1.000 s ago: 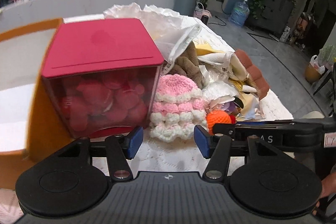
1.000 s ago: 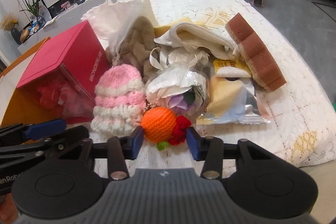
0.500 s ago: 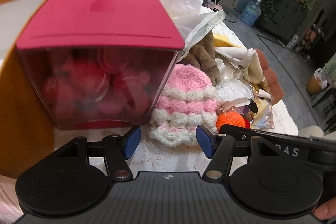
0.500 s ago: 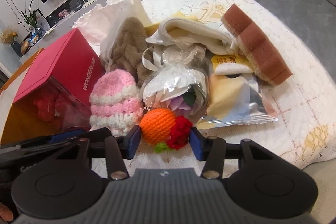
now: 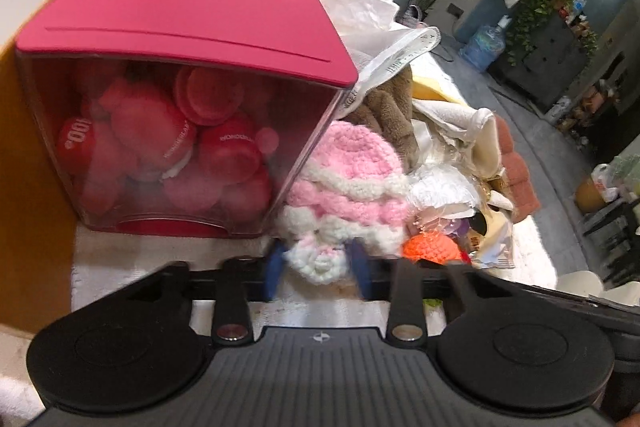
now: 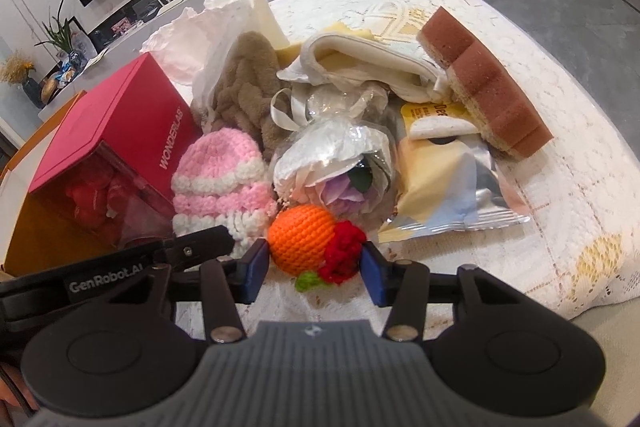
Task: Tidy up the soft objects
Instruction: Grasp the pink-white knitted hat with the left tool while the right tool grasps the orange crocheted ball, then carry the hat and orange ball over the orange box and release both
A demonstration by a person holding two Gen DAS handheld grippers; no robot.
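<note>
A pink and white crochet hat (image 5: 352,171) lies beside a red-lidded clear box (image 5: 180,15) full of red plush pieces. My left gripper (image 5: 317,269) is closing, and its blue pads pinch the hat's white brim between them. An orange crochet ball (image 6: 300,241) with a red knot and green leaf rests on the lace cloth. My right gripper (image 6: 314,269) stands open around it, a pad close on each side. The hat (image 6: 218,171) and the ball (image 5: 430,249) show in both views.
Behind lie a brown plush (image 6: 244,91), a wrapped flower (image 6: 340,163), a cream cloth (image 6: 360,55), a snack packet (image 6: 440,179) and a brown sponge (image 6: 492,87). An orange bin wall (image 5: 32,147) stands left of the box. The table edge (image 6: 580,291) runs at right.
The left gripper has dropped closer to the hat and its jaws have narrowed onto the brim. The right gripper has edged forward, so the ball now sits between its pads.
</note>
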